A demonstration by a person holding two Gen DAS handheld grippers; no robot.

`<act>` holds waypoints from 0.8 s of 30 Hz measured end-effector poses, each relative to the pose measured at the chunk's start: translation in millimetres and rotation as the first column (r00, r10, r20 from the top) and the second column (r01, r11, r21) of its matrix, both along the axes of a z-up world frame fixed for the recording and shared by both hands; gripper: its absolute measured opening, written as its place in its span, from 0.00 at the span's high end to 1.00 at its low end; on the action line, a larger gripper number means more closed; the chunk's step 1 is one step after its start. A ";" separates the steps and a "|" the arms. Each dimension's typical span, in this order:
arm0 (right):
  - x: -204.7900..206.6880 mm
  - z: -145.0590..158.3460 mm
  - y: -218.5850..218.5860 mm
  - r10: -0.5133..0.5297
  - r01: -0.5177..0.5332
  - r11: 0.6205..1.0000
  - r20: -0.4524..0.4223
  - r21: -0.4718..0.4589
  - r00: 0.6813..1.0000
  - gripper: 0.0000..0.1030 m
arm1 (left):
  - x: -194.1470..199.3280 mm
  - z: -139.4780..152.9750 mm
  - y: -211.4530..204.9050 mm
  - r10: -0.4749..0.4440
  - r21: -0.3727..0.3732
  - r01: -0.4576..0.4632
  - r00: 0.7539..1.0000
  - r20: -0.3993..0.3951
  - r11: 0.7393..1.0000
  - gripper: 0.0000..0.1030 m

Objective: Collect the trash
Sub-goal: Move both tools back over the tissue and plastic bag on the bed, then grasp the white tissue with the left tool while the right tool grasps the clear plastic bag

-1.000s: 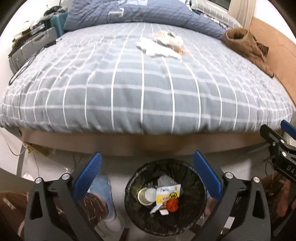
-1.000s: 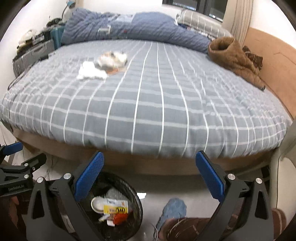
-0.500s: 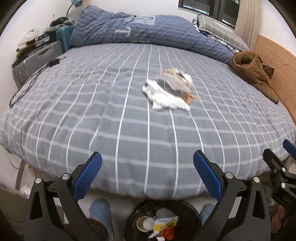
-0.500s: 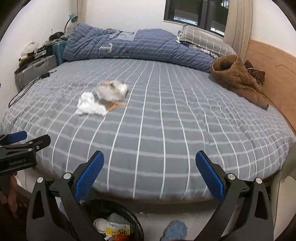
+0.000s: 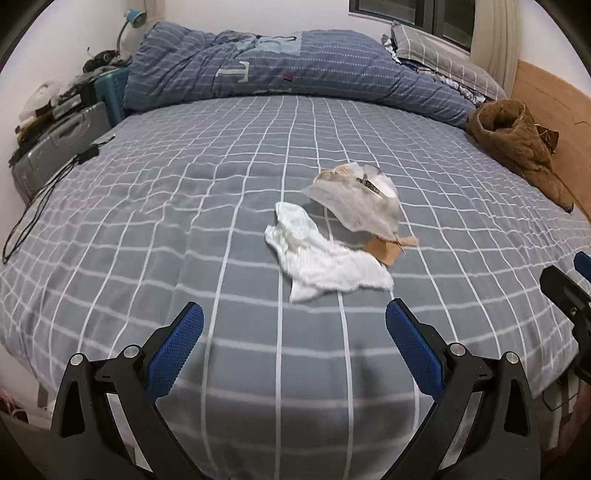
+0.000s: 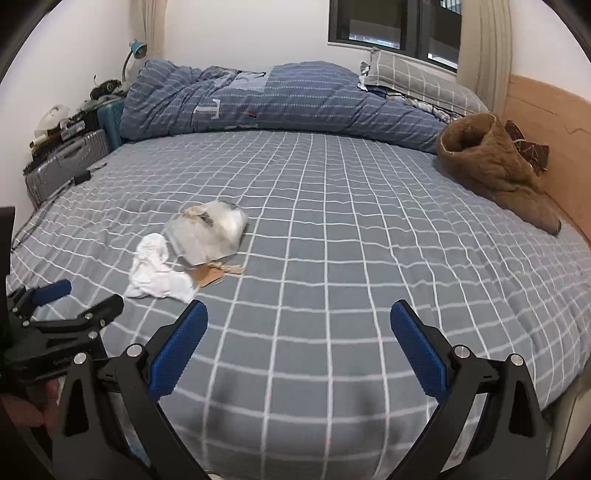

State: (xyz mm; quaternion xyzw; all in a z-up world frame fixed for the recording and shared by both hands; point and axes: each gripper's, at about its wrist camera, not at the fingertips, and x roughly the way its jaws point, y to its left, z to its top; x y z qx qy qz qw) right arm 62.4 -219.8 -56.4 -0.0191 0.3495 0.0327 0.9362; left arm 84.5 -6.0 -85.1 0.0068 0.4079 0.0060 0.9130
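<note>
- Trash lies in one small cluster on the bed (image 5: pixel 147 229): a crumpled white tissue (image 5: pixel 321 258), a translucent plastic wrapper (image 5: pixel 354 199) just behind it, and a brown paper scrap (image 5: pixel 388 249) poking out from under the wrapper, touching both.
- Left gripper (image 5: pixel 293 352) has its blue-padded jaws spread wide with nothing between them; the tissue sits just ahead of it, slightly toward its right finger.
- Right gripper (image 6: pixel 299 349) is also spread and holds nothing; the cluster lies ahead and off to its left, beyond its left finger (image 6: pixel 177 349), well apart from its right one.
- Only the right wrist view shows the left gripper from outside, low at its left edge, with the tissue (image 6: pixel 157 275) just ahead of that gripper's tips, the wrapper (image 6: pixel 207 232) past it, and the scrap (image 6: pixel 210 275) beside them.
- Only the left wrist view catches the right gripper's black tip at its far right edge, over the bed's near side.
- Window (image 6: pixel 391 26) and curtain (image 6: pixel 480 48) show fully only in the right wrist view.
- Bed carries a grey sheet with white grid lines; a rumpled blue duvet (image 5: pixel 295 66) is heaped along the far side, a grey checked pillow (image 6: pixel 417 81) past it, and a brown garment (image 6: pixel 495 170) lies far right against a wooden headboard (image 6: pixel 554 122).
- Far left of both grippers, suitcases (image 5: pixel 62 136) and clutter stand by the bed, with a black cable (image 5: pixel 33 214) trailing over the sheet's edge.
- Between the cluster and the brown garment the sheet is bare and flat.
</note>
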 end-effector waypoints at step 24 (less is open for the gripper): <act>72.5 -17.3 15.2 0.021 -0.020 0.999 -0.050 0.028 0.999 0.08 | 99.2 -41.0 -3.6 -0.047 0.017 0.050 0.989 -0.142 0.999 0.84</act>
